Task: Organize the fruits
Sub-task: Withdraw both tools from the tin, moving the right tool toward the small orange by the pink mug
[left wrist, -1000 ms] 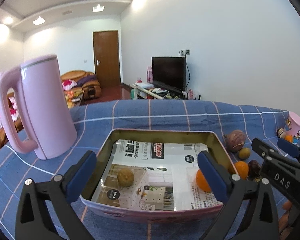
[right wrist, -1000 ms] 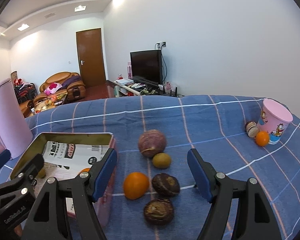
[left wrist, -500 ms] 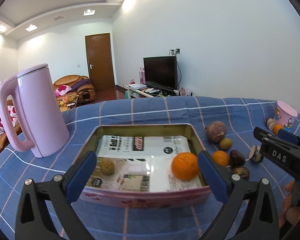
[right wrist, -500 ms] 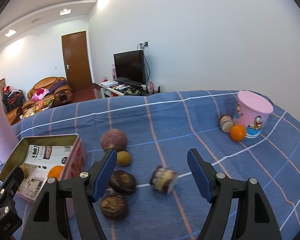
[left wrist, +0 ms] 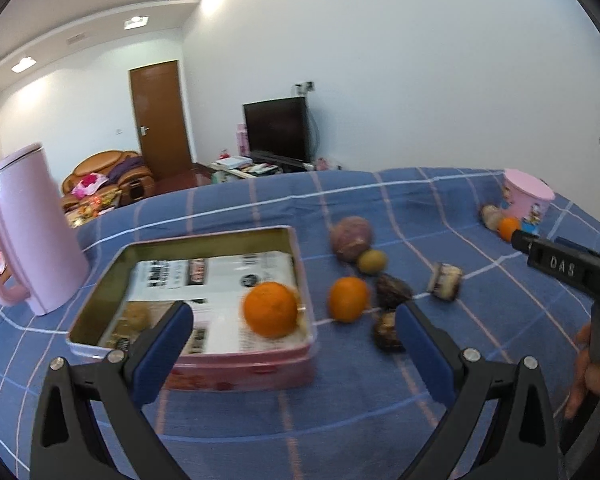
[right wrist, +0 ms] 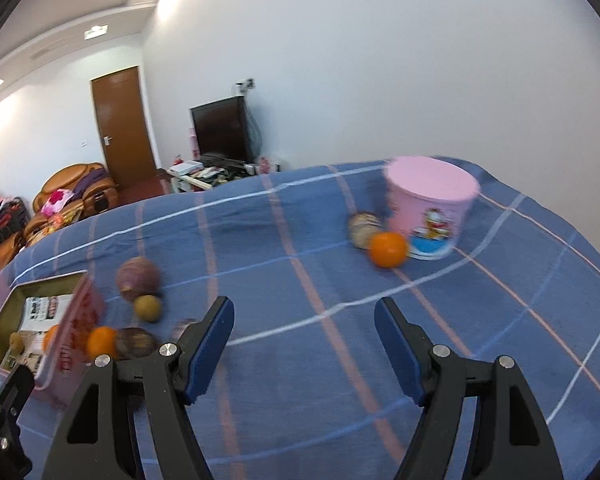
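Fruit ahead of our right gripper (right wrist: pixel 304 342), the orange (right wrist: pixel 388 249) beside the pink cup (right wrist: pixel 430 208), lay up-right of its open, empty fingers; our left gripper (left wrist: pixel 294 338), also open and empty, was farther.

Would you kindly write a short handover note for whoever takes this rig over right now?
Left gripper: open, empty, over the tin's near edge.
Right gripper: open, empty, above bare cloth.
Done: one orange and a small brownish fruit lie in the tin.
Left: an orange and several other fruits beside the tin; another orange by the pink cup.
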`<state>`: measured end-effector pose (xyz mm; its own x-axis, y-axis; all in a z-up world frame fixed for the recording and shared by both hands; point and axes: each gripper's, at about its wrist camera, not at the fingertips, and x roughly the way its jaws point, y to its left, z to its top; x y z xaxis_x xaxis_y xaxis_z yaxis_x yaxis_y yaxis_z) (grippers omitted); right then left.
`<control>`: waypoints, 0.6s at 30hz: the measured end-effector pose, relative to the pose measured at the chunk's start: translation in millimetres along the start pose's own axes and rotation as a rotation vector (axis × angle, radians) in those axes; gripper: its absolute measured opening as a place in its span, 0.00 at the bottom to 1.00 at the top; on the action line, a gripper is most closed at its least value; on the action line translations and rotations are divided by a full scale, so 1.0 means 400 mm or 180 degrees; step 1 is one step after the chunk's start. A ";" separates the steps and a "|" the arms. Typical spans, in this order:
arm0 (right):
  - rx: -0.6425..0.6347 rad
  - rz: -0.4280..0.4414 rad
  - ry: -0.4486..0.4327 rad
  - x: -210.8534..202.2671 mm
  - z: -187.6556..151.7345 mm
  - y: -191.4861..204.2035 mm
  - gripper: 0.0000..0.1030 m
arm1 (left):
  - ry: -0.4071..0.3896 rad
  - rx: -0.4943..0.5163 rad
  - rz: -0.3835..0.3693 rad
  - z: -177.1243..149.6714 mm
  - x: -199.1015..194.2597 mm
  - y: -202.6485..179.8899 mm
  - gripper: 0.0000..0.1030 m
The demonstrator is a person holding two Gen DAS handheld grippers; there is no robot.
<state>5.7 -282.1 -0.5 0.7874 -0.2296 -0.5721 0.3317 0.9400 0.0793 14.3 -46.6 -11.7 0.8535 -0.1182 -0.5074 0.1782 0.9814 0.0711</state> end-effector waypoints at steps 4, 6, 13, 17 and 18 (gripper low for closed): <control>0.0116 -0.0100 0.0091 0.022 0.013 -0.081 0.72 | 0.0075 0.0140 -0.0145 0.006 0.008 -0.060 1.00; 0.0173 -0.0130 0.0150 0.040 0.022 -0.118 0.72 | 0.0156 0.0178 -0.0266 0.013 0.017 -0.087 1.00; 0.0363 -0.0006 0.0413 0.125 0.060 -0.187 0.72 | 0.0303 0.0130 -0.0450 0.030 0.044 -0.145 1.00; 0.0430 0.0134 0.0474 0.171 0.085 -0.182 0.72 | 0.0371 0.0087 -0.0509 0.031 0.057 -0.155 1.00; 0.0414 0.0146 0.0473 0.181 0.093 -0.176 0.72 | 0.0387 0.0079 -0.0523 0.030 0.059 -0.156 1.00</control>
<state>58.9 -374.1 -17.3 0.7210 -0.1385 -0.6790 0.3692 0.9059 0.2073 29.3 -112.5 -18.0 0.7469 -0.2557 -0.6138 0.3235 0.9462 -0.0006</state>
